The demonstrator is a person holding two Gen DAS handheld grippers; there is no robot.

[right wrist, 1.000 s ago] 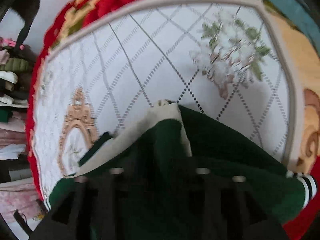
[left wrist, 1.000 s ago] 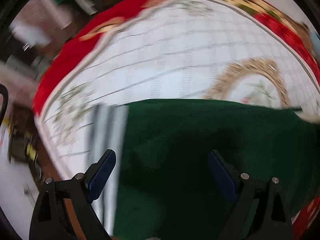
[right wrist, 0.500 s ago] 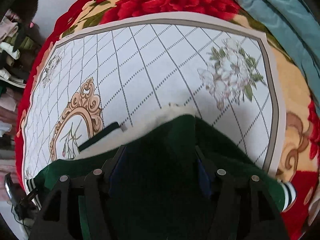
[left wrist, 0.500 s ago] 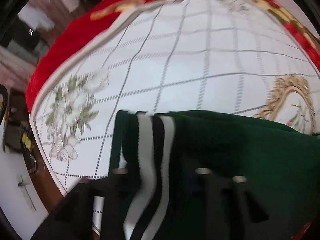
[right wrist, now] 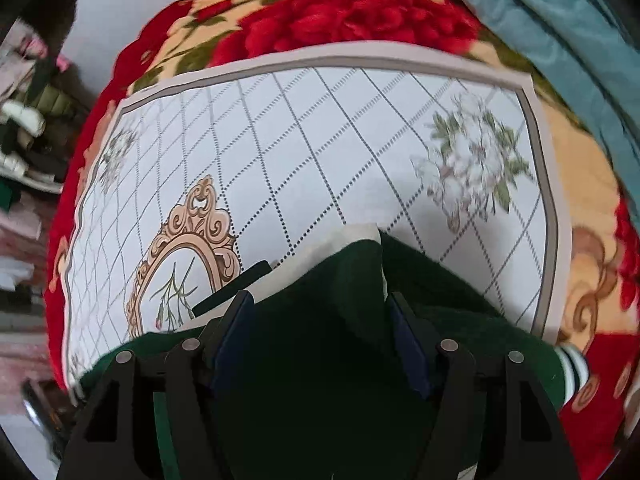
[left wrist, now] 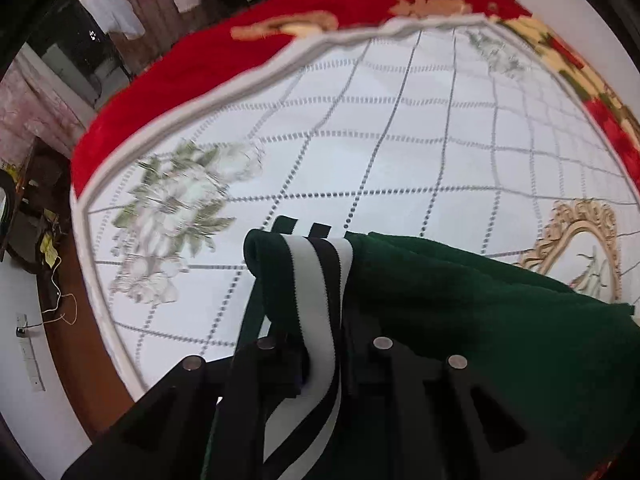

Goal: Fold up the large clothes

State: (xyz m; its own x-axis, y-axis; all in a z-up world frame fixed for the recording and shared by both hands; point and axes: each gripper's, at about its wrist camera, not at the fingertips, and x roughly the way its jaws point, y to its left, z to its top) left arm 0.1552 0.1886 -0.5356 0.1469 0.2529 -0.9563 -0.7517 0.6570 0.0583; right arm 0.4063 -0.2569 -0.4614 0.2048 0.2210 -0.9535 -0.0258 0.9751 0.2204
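Note:
A dark green jacket (left wrist: pixel 480 320) lies on a white patterned mat (left wrist: pixel 400 140). Its white-and-black striped hem band (left wrist: pixel 316 280) runs between the fingers of my left gripper (left wrist: pixel 320 360), which is shut on it, and the band's end is lifted off the mat. In the right wrist view the jacket (right wrist: pixel 320 380) fills the space between the blue pads of my right gripper (right wrist: pixel 320 300). Those jaws are opening and stand apart from the cloth. A cream lining (right wrist: pixel 352 240) shows at the folded corner ahead. A striped cuff (right wrist: pixel 572 364) peeks out at the right.
The mat (right wrist: pixel 320 140) with grid lines, flower prints and a gold oval frame (right wrist: pixel 184 264) lies on a red floral blanket (right wrist: pixel 360 16). Teal cloth (right wrist: pixel 560 20) lies at the far right. Piled clothes (right wrist: pixel 24 128) sit at the left. Brown floor (left wrist: pixel 76 340) borders the mat's left edge.
My left gripper went from wide open over the jacket to shut on the striped hem band, shifting toward that end. My right gripper's jaws spread and it rose a little.

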